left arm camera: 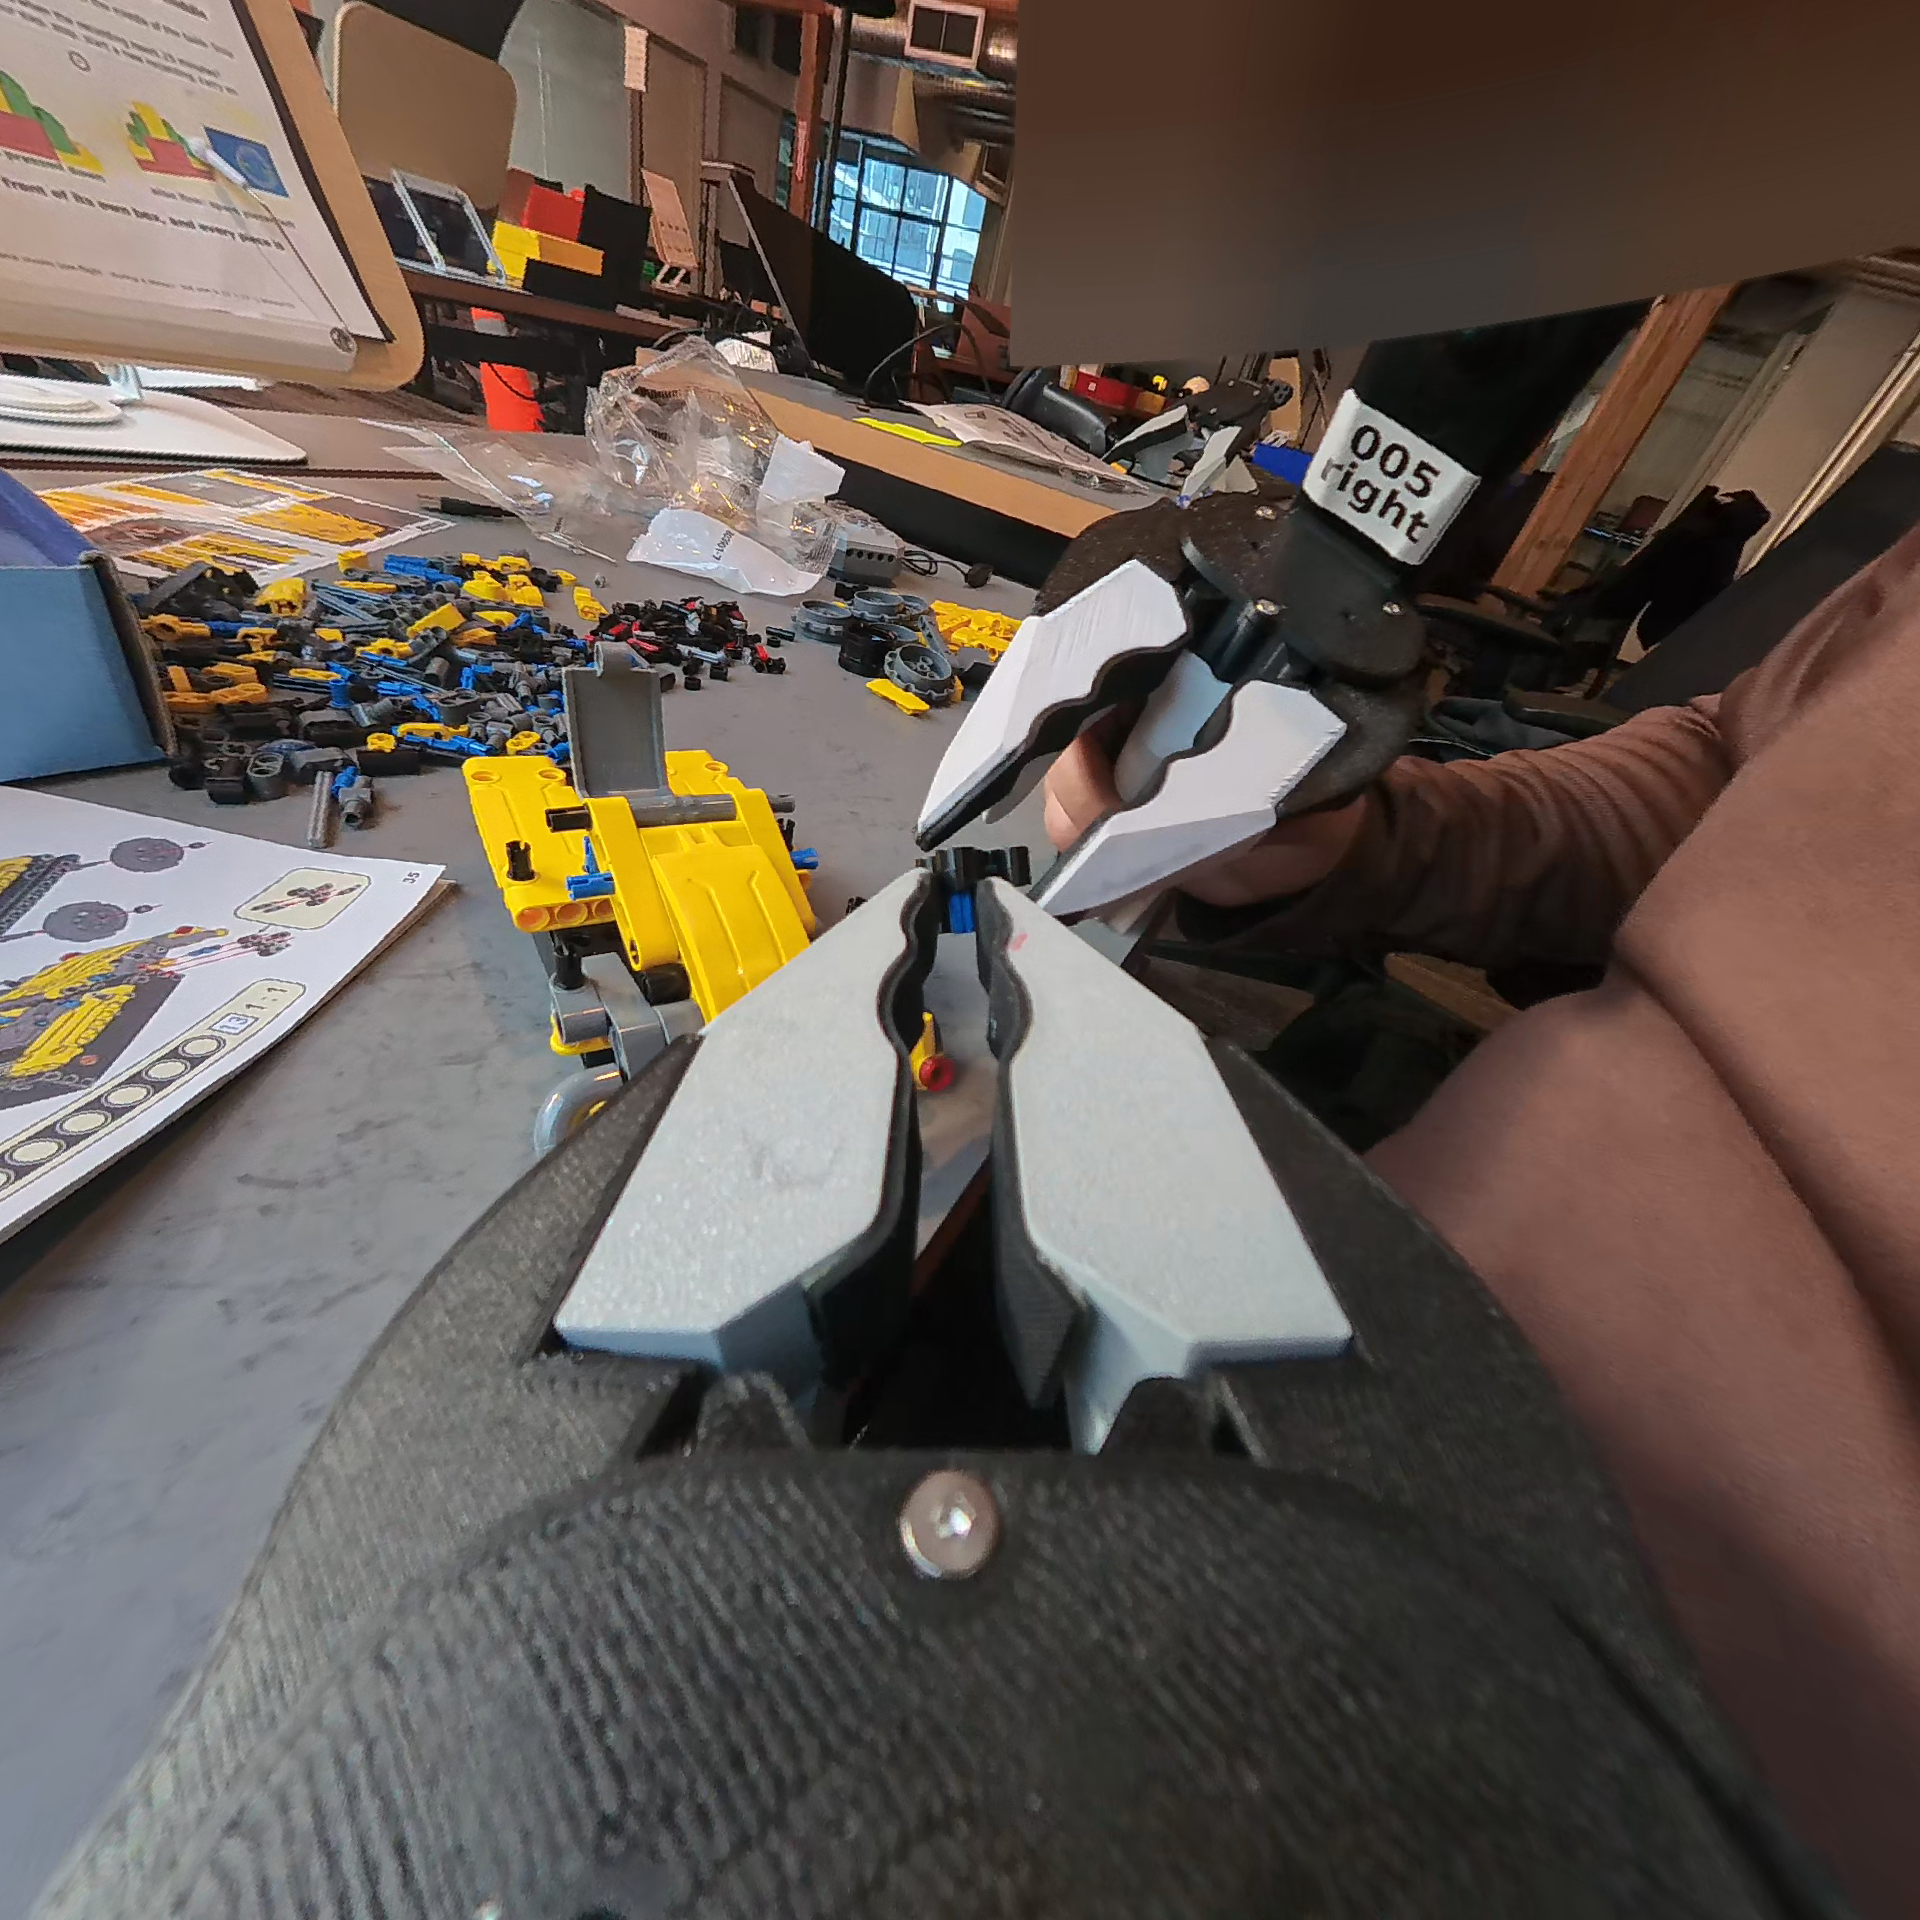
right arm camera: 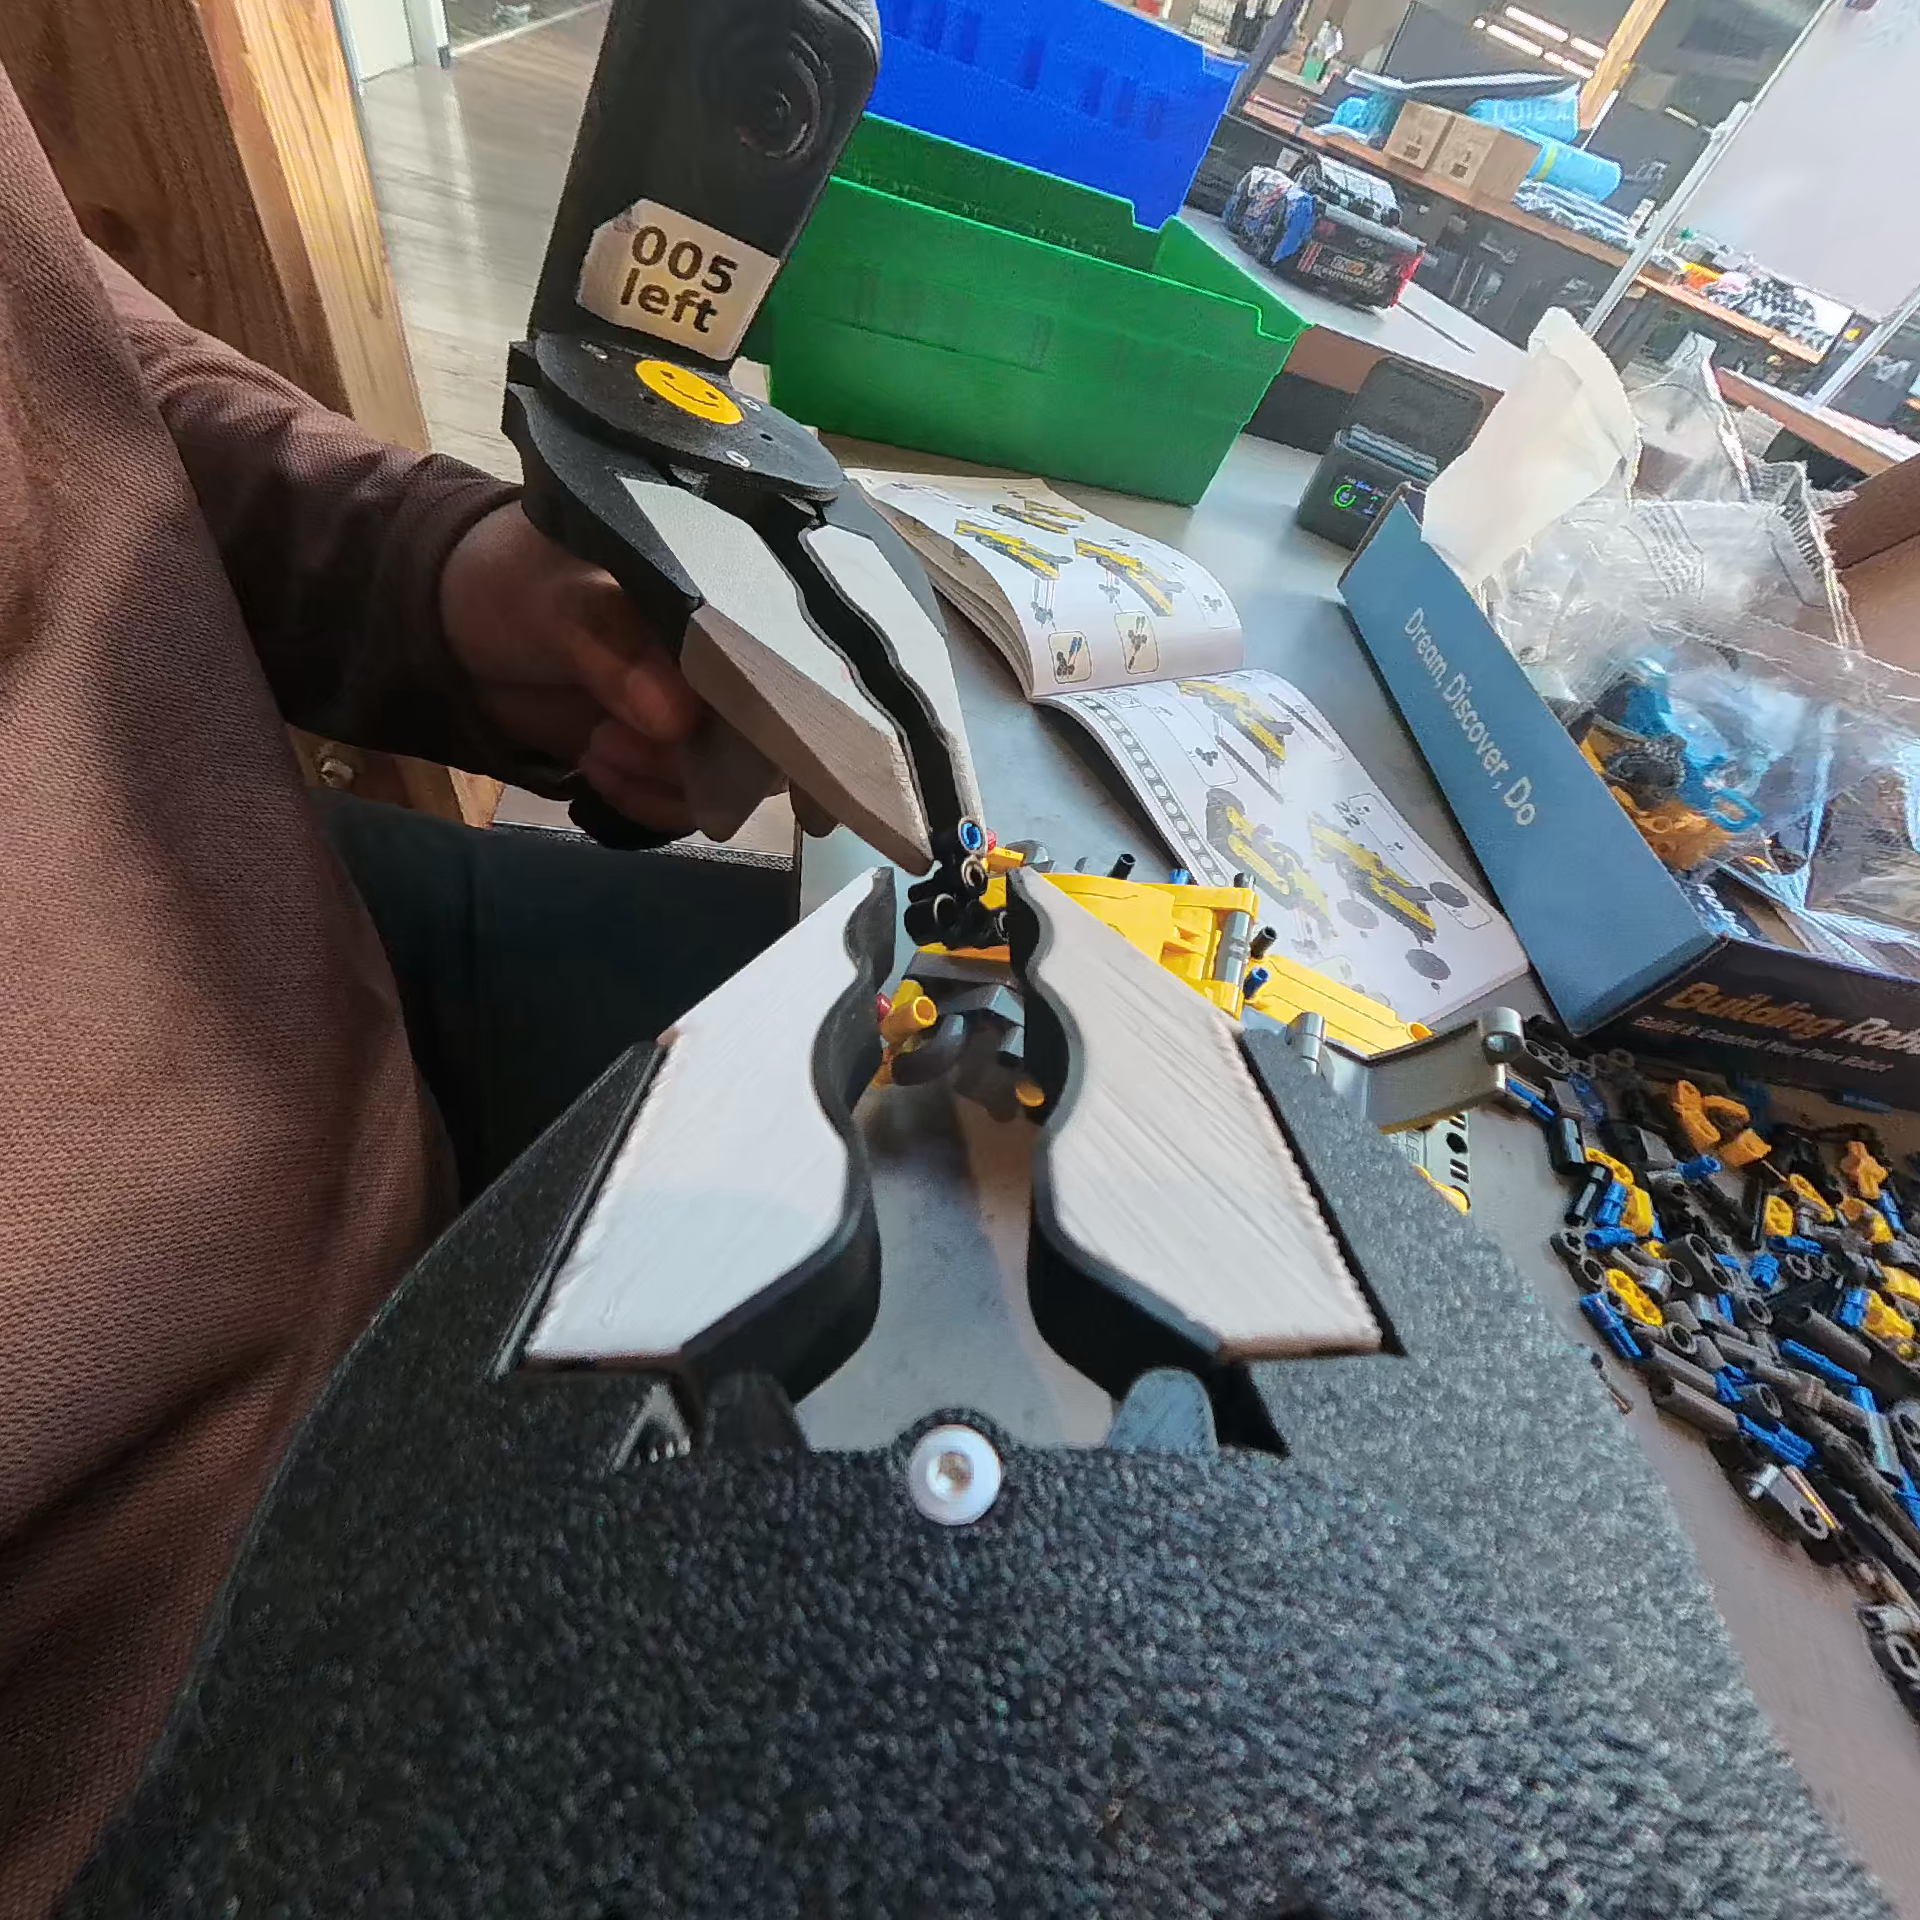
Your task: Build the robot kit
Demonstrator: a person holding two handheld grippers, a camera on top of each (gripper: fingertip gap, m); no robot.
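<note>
My left hand-held gripper (left arm camera: pixel 951 883) pinches a small black-and-blue piece (left arm camera: pixel 961 878); my right hand-held gripper (right arm camera: pixel 951 899) gapes around it, above the grey table (left arm camera: pixel 260 1299)

model (left arm camera: pixel 665 883): glossy yellow plastic | table (left arm camera: pixel 260 1299): matt grey | booklet (right arm camera: pixel 1247 748): paper

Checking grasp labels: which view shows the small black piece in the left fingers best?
Right wrist view: the small black piece shows side-on at the left gripper fingertips. Left wrist view shows only its black-and-blue top between the fingers.
</note>
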